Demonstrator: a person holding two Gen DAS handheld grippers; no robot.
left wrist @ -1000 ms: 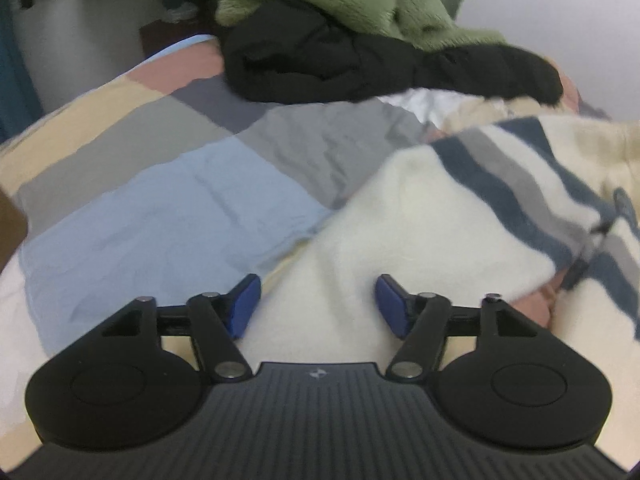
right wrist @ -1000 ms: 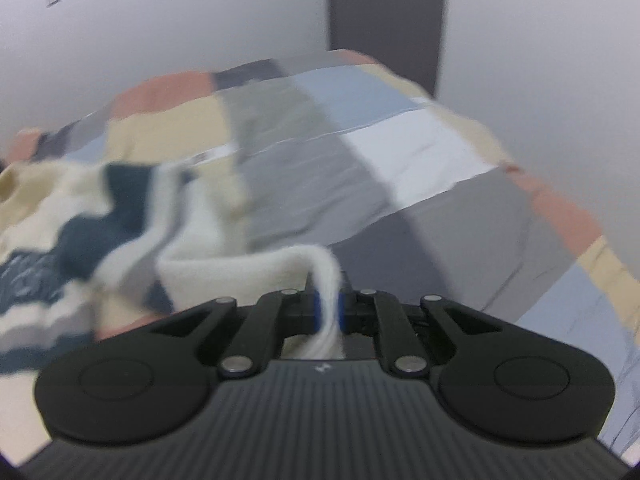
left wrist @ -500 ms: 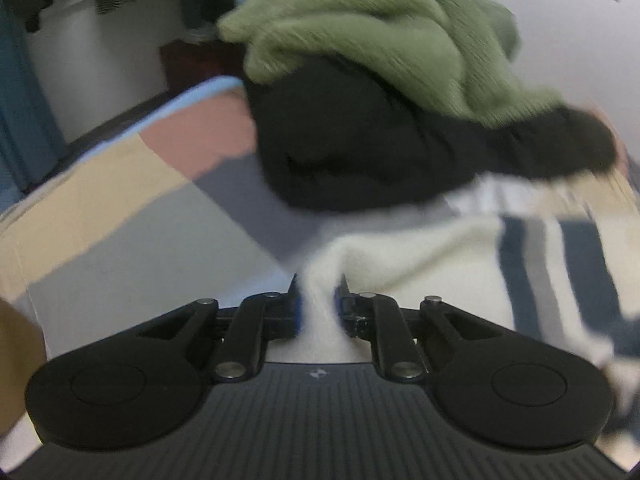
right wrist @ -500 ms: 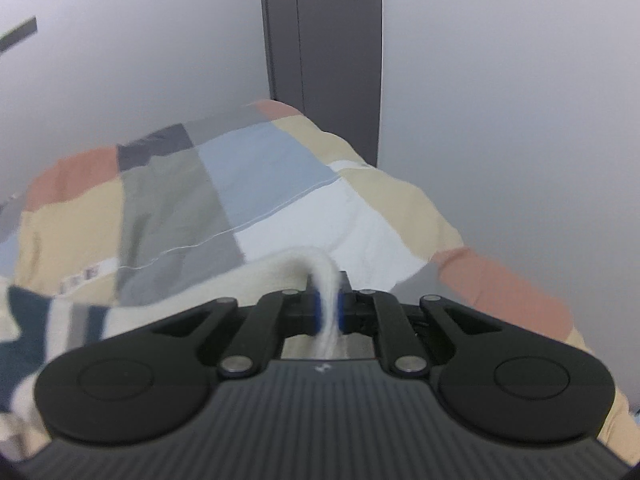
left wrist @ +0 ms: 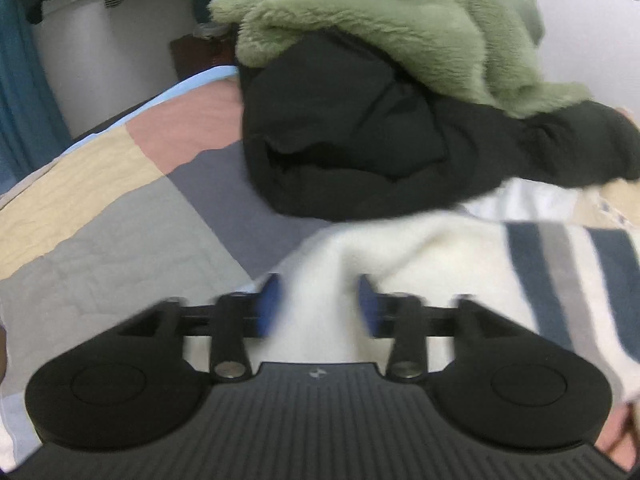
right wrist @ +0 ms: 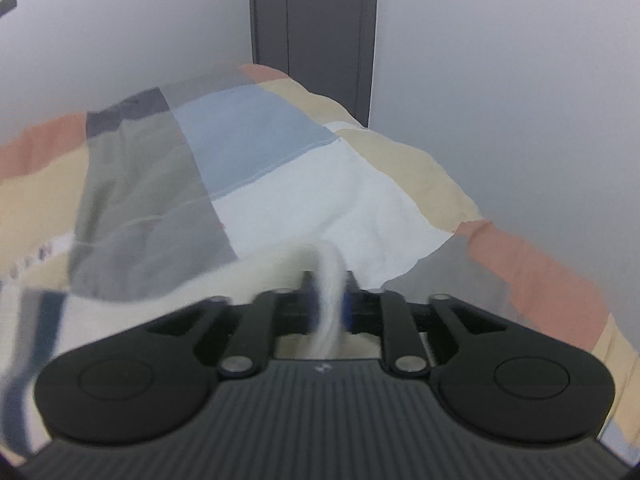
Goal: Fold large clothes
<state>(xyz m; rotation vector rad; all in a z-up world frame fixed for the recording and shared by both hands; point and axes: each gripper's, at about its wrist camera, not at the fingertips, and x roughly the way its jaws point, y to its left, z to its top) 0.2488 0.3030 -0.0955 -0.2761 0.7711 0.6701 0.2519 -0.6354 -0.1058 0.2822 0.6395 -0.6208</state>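
Observation:
A cream sweater with navy and grey stripes [left wrist: 460, 264] lies on the patchwork quilt [left wrist: 100, 240]. My left gripper [left wrist: 318, 304] is over its plain cream part. Its jaws are opening, the blue pads [left wrist: 270, 304] stand wide apart, and the fabric between them is not pinched. In the right wrist view, my right gripper [right wrist: 330, 306] has a rolled cream edge of the sweater [right wrist: 330, 280] between its pads. These jaws are starting to open, and the fabric still fills the narrow gap and touches both pads. The rest of the sweater [right wrist: 140, 312] trails off to the left.
A black garment [left wrist: 360, 140] under a fuzzy green one [left wrist: 400, 20] is heaped just beyond the sweater. The quilt [right wrist: 280, 184] runs on towards a grey door [right wrist: 316, 32] and white walls. A hand [left wrist: 618, 432] shows at the lower right.
Both grippers carried the sweater across the bed towards the clothes heap and the door end. The left jaws closed on the cream fabric, then sprang wide. The right pads have parted slightly.

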